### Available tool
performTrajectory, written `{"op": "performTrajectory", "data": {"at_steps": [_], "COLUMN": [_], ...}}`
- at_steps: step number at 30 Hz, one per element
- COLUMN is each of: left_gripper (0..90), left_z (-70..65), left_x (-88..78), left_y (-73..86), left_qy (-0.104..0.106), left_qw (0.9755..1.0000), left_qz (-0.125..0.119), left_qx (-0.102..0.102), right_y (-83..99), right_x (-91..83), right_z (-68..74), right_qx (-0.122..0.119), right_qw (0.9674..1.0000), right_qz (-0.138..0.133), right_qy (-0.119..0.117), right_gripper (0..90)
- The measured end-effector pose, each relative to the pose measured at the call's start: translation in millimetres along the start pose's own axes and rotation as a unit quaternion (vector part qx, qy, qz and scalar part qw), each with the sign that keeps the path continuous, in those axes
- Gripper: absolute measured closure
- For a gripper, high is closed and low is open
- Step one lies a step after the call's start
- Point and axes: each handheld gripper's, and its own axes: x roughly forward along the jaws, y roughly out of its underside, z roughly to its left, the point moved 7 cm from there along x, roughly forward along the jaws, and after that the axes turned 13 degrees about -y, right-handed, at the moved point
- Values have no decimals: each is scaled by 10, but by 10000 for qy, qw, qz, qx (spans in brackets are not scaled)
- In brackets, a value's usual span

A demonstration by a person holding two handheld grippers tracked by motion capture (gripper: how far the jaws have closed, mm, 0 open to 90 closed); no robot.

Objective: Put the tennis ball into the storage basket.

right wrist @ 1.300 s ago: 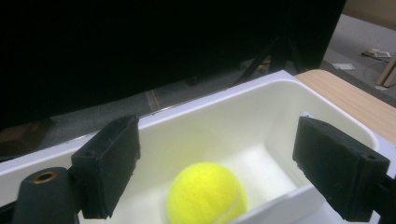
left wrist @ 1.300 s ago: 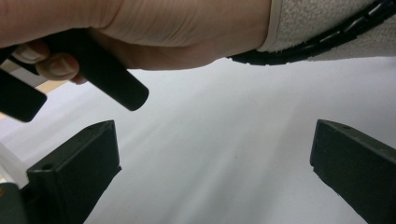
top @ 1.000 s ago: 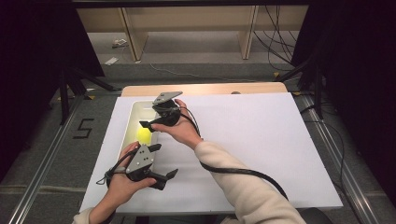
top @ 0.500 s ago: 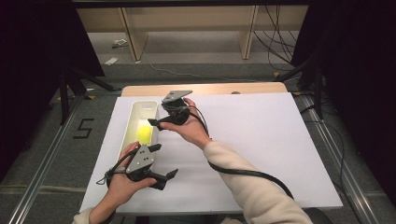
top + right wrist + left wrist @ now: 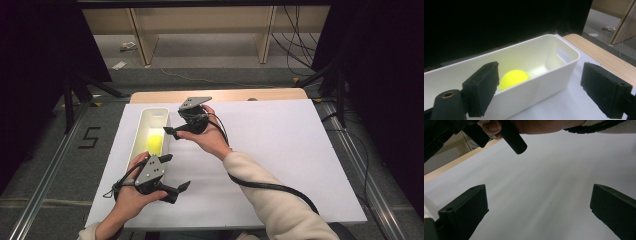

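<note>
A yellow ball (image 5: 155,144) (image 5: 514,78) lies inside a long white bin (image 5: 141,131) (image 5: 571,53) at the left of the white table. My right gripper (image 5: 174,129) (image 5: 539,92) hovers just right of the bin, pointing at it, jaws wide open and empty. My left gripper (image 5: 176,172) (image 5: 539,215) is held low near the table's front left, below the bin's near end. It is open with bare white surface between its jaws. In the left gripper view the right hand (image 5: 531,126) crosses the top.
White sheet (image 5: 280,150) covers the table, with a wooden strip (image 5: 225,95) along the far edge. Wooden shelving (image 5: 200,30) stands on the floor beyond. A metal rail (image 5: 45,180) and a floor mark "5" (image 5: 90,137) lie to the left.
My right gripper has drawn back to the right, away from over the bin, with open jaws. The ball stays in the bin. My left gripper has not moved.
</note>
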Motion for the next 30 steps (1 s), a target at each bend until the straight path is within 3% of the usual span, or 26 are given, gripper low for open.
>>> {"op": "performTrajectory", "data": {"at_steps": [30], "left_gripper": [8], "left_z": [-1], "left_x": [1], "left_y": [-7], "left_qy": [-14], "left_qw": [10000], "left_qz": [-20], "left_qx": [20], "right_y": [37], "right_x": [-336], "right_z": [-67], "right_qx": [31], "right_qw": [9998], "right_qz": [-36], "right_qy": [217], "right_gripper": [157]}}
